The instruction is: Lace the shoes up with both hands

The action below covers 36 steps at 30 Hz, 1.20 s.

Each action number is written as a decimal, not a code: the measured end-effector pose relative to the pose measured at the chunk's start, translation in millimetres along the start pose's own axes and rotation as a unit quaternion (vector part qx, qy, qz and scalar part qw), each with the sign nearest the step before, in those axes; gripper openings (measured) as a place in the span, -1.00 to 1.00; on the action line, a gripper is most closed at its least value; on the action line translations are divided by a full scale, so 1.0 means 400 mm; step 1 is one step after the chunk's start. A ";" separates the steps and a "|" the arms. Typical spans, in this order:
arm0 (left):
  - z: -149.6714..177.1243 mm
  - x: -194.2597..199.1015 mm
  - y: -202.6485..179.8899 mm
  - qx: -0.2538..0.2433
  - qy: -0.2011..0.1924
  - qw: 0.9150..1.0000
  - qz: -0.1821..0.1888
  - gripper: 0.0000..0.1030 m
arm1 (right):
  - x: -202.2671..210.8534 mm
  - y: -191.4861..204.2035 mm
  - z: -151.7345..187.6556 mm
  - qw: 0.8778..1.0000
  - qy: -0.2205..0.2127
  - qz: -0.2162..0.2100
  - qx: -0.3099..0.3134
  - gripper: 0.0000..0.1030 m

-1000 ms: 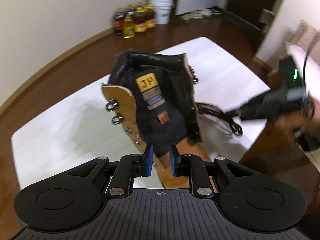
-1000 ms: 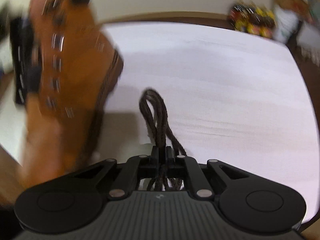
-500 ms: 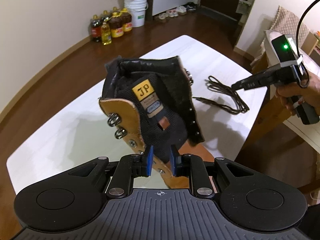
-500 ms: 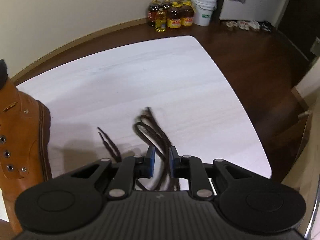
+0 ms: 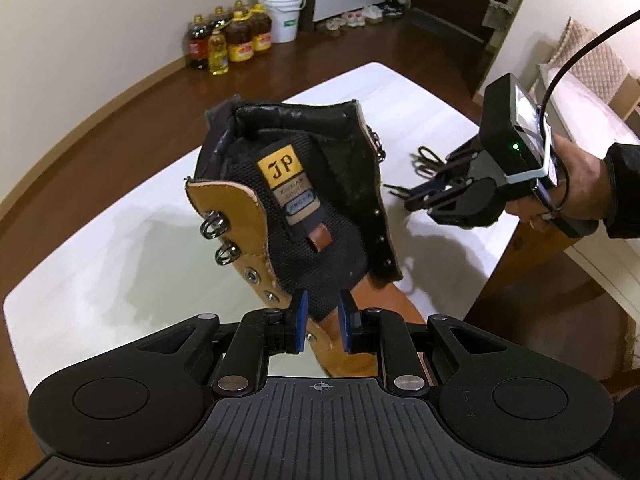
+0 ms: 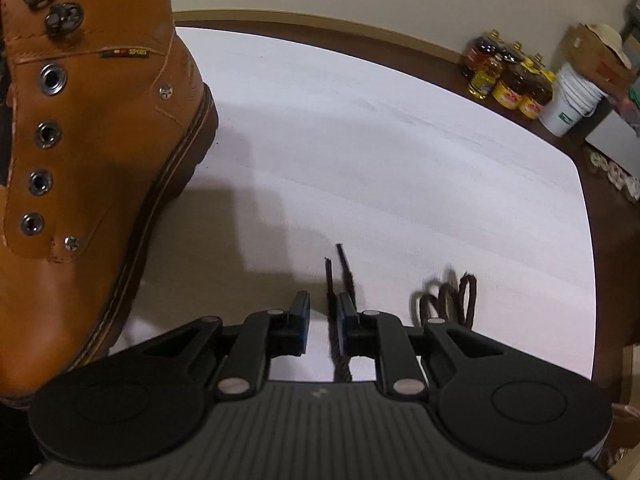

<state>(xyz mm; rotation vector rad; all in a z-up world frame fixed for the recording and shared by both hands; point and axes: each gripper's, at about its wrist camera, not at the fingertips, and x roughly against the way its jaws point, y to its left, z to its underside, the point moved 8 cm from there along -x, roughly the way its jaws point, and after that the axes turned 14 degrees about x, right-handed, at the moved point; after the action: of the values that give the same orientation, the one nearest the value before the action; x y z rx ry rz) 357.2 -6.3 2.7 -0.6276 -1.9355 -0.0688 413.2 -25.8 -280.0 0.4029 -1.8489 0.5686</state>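
A tan leather boot (image 5: 296, 216) with a black mesh tongue stands tilted on the white table (image 5: 120, 240). My left gripper (image 5: 323, 322) is shut on the lower end of the tongue. The boot fills the left of the right wrist view (image 6: 92, 152), its eyelets empty. A dark brown lace (image 6: 340, 280) lies on the table, its two tips between the fingers of my right gripper (image 6: 323, 320), which is open. The lace's coiled loops (image 6: 448, 296) lie just to the right. The right gripper also shows in the left wrist view (image 5: 430, 196), low over the lace, right of the boot.
Oil bottles (image 5: 228, 36) and a white bucket (image 5: 282, 12) stand on the wooden floor by the far wall. A cardboard box (image 6: 600, 56) sits above the bucket. The table's right edge (image 6: 588, 240) is close to the lace.
My right gripper has opened wider and come down over the lace tips, closer to the boot. My left gripper still holds the tongue, and the boot has barely moved.
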 end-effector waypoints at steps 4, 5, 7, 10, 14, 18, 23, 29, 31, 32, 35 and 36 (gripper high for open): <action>-0.011 0.006 -0.019 -0.015 -0.007 1.000 0.023 -0.65 | 0.008 -0.003 0.008 1.000 -0.002 -0.022 -0.011 -0.96; -0.012 0.008 -0.023 -0.020 -0.009 0.999 0.029 -0.65 | 0.015 -0.005 0.004 1.000 -0.007 -0.028 -0.012 -0.96; -0.020 0.013 -0.041 -0.044 -0.013 0.998 0.053 -0.65 | 0.051 -0.002 -0.008 0.998 -0.031 -0.046 -0.004 -0.96; -0.029 0.016 -0.074 -0.108 -0.019 0.990 0.087 -0.65 | 0.141 0.034 -0.037 0.992 -0.076 -0.090 0.039 -0.96; -0.022 0.007 -0.120 -0.208 -0.004 0.970 0.127 -0.64 | 0.247 0.112 -0.069 0.976 -0.115 -0.120 0.144 -0.96; -0.010 -0.015 -0.133 -0.278 0.015 0.950 0.142 -0.64 | 0.319 0.198 -0.088 0.945 -0.127 -0.124 0.275 -0.96; -0.010 -0.026 -0.127 -0.298 0.025 0.941 0.159 -0.64 | 0.349 0.242 -0.105 0.924 -0.141 -0.132 0.329 -0.96; -0.006 -0.028 -0.109 -0.303 0.036 0.936 0.176 -0.65 | 0.363 0.287 -0.127 0.913 -0.151 -0.144 0.351 -0.96; 0.003 -0.035 -0.109 -0.303 0.053 0.932 0.193 -0.66 | 0.365 0.285 -0.128 0.913 -0.155 -0.145 0.348 -0.96; 0.006 -0.035 -0.110 -0.306 0.056 0.930 0.195 -0.73 | 0.370 0.286 -0.128 0.914 -0.156 -0.144 0.347 -0.96; 0.006 -0.042 -0.108 -0.303 0.058 0.930 0.199 -0.88 | 0.375 0.285 -0.131 0.914 -0.158 -0.147 0.343 -0.96; 0.004 -0.044 -0.107 -0.294 0.061 0.932 0.205 -0.89 | 0.374 0.286 -0.131 0.914 -0.158 -0.147 0.343 -0.96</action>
<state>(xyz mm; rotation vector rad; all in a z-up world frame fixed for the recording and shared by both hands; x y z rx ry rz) 341.9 -49.4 -3.4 -1.3804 -1.6180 -0.4259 343.0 98.0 -145.9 1.2852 -1.7912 0.9808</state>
